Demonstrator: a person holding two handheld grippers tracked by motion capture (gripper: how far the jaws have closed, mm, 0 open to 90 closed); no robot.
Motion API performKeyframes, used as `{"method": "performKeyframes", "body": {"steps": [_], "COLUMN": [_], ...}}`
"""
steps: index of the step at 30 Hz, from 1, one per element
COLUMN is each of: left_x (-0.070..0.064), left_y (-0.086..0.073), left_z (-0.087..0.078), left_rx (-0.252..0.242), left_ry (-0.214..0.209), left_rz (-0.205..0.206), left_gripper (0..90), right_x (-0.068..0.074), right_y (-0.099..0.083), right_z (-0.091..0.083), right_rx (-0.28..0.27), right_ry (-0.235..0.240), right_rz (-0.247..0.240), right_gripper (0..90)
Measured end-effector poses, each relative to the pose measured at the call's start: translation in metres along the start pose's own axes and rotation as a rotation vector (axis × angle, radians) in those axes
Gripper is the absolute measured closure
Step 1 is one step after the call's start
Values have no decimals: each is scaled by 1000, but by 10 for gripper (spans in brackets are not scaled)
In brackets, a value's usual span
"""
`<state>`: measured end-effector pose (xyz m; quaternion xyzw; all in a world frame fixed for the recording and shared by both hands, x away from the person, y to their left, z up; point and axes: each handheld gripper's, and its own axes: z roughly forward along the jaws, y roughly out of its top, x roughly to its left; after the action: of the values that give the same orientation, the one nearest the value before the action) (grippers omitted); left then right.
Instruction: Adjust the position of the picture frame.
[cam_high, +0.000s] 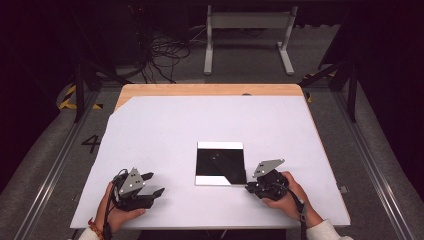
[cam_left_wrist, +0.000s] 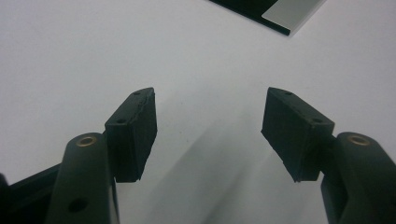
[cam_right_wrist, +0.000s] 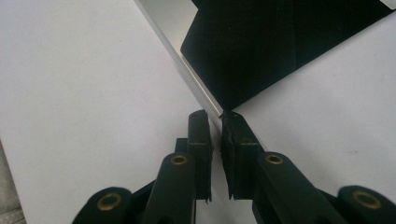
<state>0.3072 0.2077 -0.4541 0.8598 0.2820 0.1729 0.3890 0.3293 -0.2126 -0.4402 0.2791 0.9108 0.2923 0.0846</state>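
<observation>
Mirror tile (cam_high: 220, 163), centre frame, looking thin, stiff, slippery, fragile; right gripper (cam_right_wrist: 216, 116) is closing on its near corner, jaws nearly together; left gripper (cam_left_wrist: 208, 123) is idling, jaws apart.

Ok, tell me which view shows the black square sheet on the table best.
The high view: there the whole black square sheet lies flat on the white table, with pale strips along its near and far edges. The right gripper view shows its near corner at the right claw. The left gripper view catches one corner.
</observation>
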Motion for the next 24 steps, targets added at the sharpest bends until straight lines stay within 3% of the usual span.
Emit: {"method": "performKeyframes", "body": {"steps": [7, 12, 24], "left_x": [0, 0, -1], "left_y": [0, 0, 1], "left_z": [0, 1, 3], "left_rx": [-1, -1, 5], "left_ry": [-4, -8, -9], "left_rz": [-3, -3, -2], "left_gripper": [361, 359, 355], "right_x": [0, 0, 0], "right_y": [0, 2, 3], "right_z": [-1, -1, 1], "right_rx": [-4, 19, 16], "right_ry": [4, -32, -26], "right_rz": [6, 1, 13], "right_gripper": [817, 816, 817]}}
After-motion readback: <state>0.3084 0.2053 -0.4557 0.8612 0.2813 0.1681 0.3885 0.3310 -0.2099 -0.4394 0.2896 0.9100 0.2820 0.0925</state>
